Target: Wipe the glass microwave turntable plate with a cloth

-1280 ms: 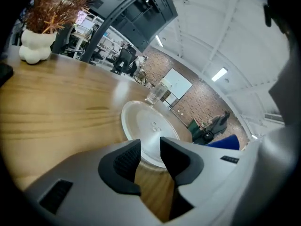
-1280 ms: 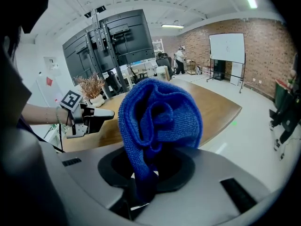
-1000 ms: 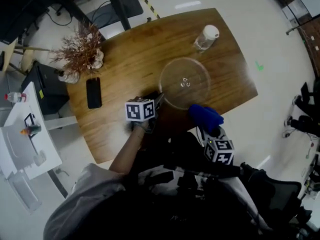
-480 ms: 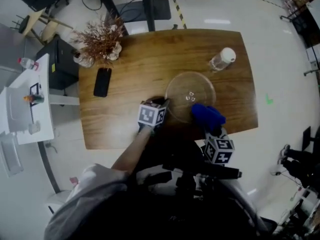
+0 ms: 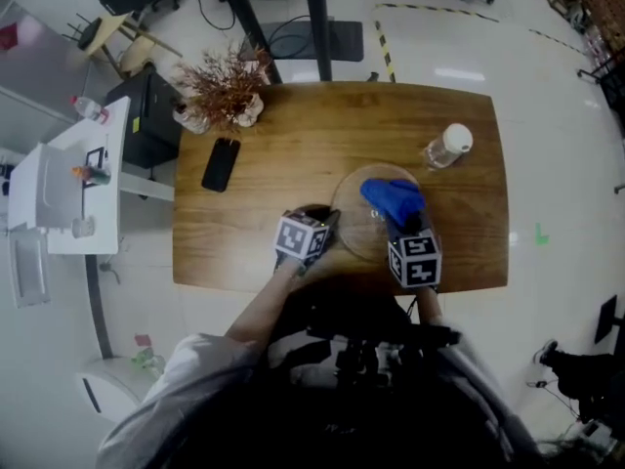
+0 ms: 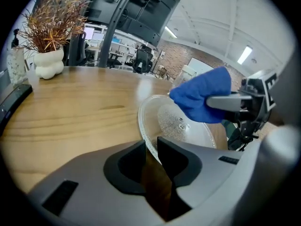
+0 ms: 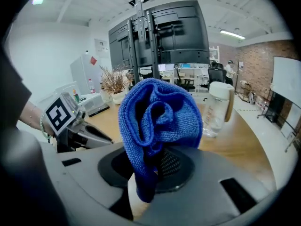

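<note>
Your right tongs [image 5: 399,226] have swung the blue cloth [image 5: 393,200] in from the near counter [image 5: 322,135] edge, and it now sits over the glass turntable plate [image 5: 354,225]. From the head view that plate lies at mid-counter, with your left tongs [image 5: 330,225] at its left rim.

Left gripper view: those tongs [image 6: 150,147] have just been closing and now pinch the plate's rim [image 6: 149,140] between them, the cloth [image 6: 202,98] hanging over the far half of the glass. Contact I can't call.

Right gripper view: your tongs [image 7: 155,161] are clamped on the bunched cloth [image 7: 160,117].

By my reading, you have the plate steadied and the cloth delivered; the wiping itself is all ahead.

Count: one plate, one cloth, one bottle [image 5: 447,148], one phone [image 5: 221,164], one vase of dried twigs [image 5: 225,91].
</note>
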{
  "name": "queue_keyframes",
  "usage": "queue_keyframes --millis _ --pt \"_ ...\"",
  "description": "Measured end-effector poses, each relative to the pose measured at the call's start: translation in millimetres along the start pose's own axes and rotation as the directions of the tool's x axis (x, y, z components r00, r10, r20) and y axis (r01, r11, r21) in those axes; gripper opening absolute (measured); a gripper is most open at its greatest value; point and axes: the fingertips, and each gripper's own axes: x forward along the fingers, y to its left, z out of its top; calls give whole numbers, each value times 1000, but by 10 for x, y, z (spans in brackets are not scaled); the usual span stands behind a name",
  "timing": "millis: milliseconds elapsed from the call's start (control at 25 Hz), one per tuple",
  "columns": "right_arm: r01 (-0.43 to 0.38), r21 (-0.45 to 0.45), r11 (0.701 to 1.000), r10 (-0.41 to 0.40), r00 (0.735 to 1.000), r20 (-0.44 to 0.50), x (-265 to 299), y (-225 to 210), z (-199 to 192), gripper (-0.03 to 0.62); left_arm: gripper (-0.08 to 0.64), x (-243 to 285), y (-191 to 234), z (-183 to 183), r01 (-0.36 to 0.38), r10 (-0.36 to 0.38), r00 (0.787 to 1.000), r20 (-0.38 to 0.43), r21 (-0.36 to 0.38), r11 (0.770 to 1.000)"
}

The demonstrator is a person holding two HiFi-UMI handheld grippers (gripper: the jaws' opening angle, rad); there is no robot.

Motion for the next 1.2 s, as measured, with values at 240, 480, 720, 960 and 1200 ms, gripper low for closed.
queue_keyframes --millis 240,480,720,960,1200 --pt "-77 -109 991 75 997 -22 644 341 310 87 74 -23 3 38 -11 11 1000 14 14 1000" --pt "-31 -102 994 22 996 -89 686 152 73 87 72 -17 20 42 12 -12 1000 3 -10 1000" --pt "134 67 989 -127 988 -90 325 -548 -131 87 72 -27 55 40 20 -21 1000 -8 -27 999" --pt "249 154 956 -234 966 -111 42 -943 -365 87 69 -23 59 39 39 -40 999 -19 -50 998" --pt "203 95 974 -196 977 -85 104 -545 -179 87 64 -10 76 59 60 -63 998 -28 -78 995"
